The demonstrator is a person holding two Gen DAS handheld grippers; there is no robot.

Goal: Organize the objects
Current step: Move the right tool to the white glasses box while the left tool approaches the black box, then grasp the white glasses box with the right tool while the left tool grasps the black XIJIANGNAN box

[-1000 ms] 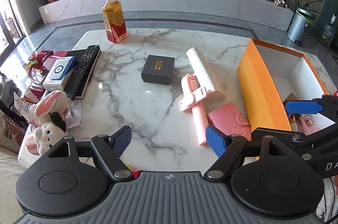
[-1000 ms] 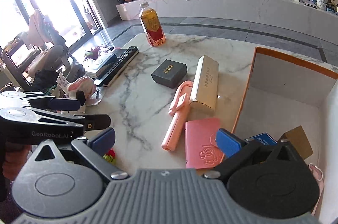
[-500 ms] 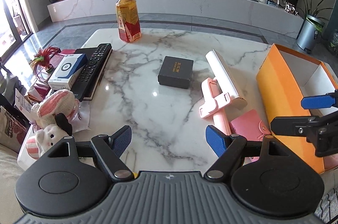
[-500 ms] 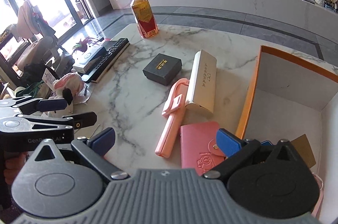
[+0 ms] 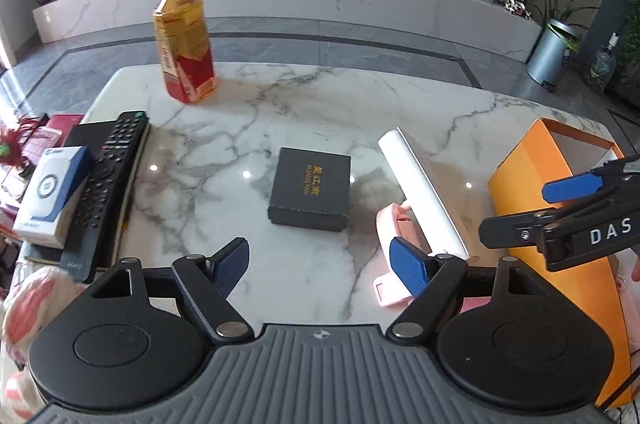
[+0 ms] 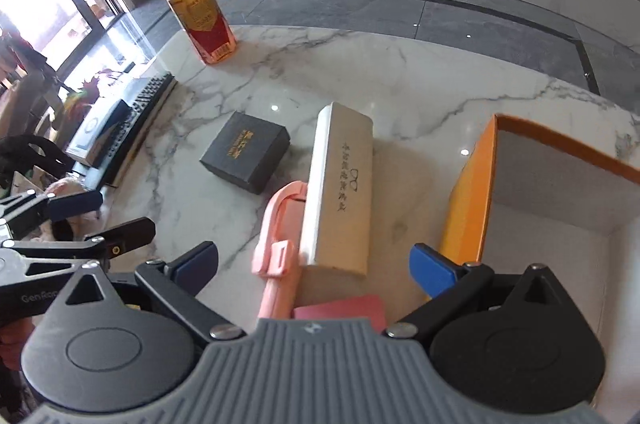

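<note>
Orange box (image 6: 468,200) sat at the desk's (image 5: 304,104) right end, well apart from the black box (image 5: 310,190). Both my grippers, left (image 5: 320,262) and right (image 6: 314,262), had pushed forward over the clutter since a second ago, jaws spread wide, empty. Looked like the glasses case (image 6: 340,188) was next.

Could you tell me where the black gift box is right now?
The black gift box lies mid-table in both views, between the remote on its left and the white case on its right.
</note>
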